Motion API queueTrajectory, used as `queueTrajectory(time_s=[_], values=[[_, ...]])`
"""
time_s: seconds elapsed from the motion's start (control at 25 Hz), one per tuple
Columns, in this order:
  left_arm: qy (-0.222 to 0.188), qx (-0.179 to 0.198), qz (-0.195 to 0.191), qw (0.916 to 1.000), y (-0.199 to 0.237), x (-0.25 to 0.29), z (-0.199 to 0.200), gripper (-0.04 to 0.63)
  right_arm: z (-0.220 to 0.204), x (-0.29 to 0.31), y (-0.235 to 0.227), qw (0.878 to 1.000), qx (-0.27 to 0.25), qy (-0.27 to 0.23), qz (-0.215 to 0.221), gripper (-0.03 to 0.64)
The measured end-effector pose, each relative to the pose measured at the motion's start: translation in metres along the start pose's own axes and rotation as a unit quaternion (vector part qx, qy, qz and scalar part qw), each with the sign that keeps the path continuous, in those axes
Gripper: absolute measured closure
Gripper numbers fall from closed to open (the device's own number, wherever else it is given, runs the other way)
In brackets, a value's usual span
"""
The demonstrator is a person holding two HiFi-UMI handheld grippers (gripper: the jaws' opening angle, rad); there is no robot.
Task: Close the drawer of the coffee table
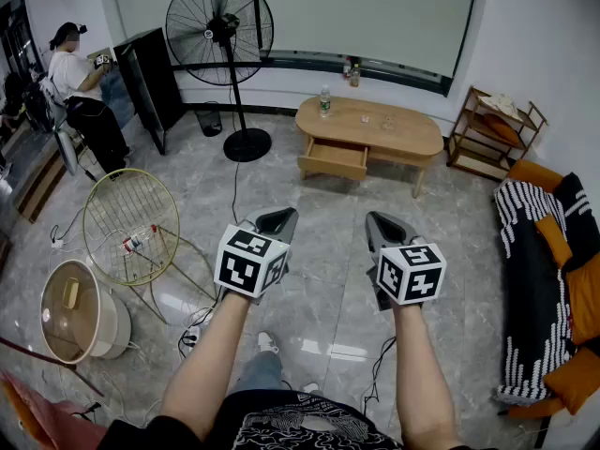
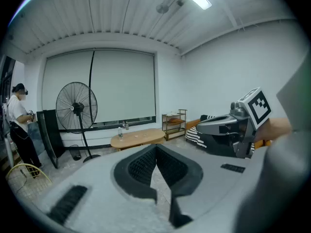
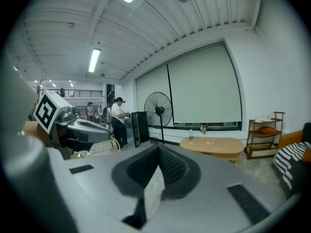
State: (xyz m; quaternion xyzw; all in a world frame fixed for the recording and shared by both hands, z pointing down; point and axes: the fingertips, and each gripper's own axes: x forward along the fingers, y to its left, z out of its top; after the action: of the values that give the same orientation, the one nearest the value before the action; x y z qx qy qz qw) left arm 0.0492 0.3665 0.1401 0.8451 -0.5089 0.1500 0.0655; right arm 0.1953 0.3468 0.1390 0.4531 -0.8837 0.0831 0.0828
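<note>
The oval wooden coffee table (image 1: pixel 370 125) stands across the room by the far wall, and its drawer (image 1: pixel 334 158) is pulled out toward me. My left gripper (image 1: pixel 278 221) and right gripper (image 1: pixel 382 225) are held side by side above the marble floor, well short of the table, both pointing at it. In the left gripper view the left gripper (image 2: pixel 156 147) has its jaw tips together with nothing between them, and the table (image 2: pixel 137 138) is small beyond them. In the right gripper view the right gripper (image 3: pixel 159 148) is likewise shut and empty, with the table (image 3: pixel 214 144) to its right.
A tall standing fan (image 1: pixel 220 26) is left of the table, and a wooden shelf (image 1: pixel 492 129) is to its right. A sofa with a striped blanket (image 1: pixel 539 270) lines the right side. A wire chair (image 1: pixel 131 225) and a person (image 1: pixel 80 92) are at the left. A bottle (image 1: pixel 325 101) stands on the table.
</note>
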Motion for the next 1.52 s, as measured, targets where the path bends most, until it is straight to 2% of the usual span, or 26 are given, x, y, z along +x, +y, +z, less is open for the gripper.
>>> queueTrajectory(time_s=[0.24,0.56,0.92,1.16,1.36,1.52], values=[[-0.002,-0.004,0.0,1.0,0.01,0.009,0.001,0.592,0.0,0.009,-0.005,1.0,0.001,-0.005,-0.01,0.575],[-0.004,-0.006,-0.014,0.9999,0.042,0.048,0.005,0.592,0.002,0.052,-0.02,1.0,0.005,-0.002,-0.019,0.465],[-0.01,-0.006,-0.029,0.9995,0.132,0.113,0.021,0.592,0.019,0.147,-0.042,0.999,0.01,0.003,-0.048,0.34],[0.001,0.016,-0.065,0.9977,0.188,0.158,0.039,0.592,0.042,0.212,-0.049,0.998,0.016,0.013,-0.061,0.258],[0.006,0.028,-0.081,0.9963,0.225,0.189,0.044,0.591,0.053,0.253,-0.056,0.997,0.012,0.019,-0.075,0.212],[0.008,0.027,-0.084,0.9961,0.256,0.208,0.049,0.578,0.063,0.286,-0.061,0.996,0.016,0.015,-0.084,0.199]])
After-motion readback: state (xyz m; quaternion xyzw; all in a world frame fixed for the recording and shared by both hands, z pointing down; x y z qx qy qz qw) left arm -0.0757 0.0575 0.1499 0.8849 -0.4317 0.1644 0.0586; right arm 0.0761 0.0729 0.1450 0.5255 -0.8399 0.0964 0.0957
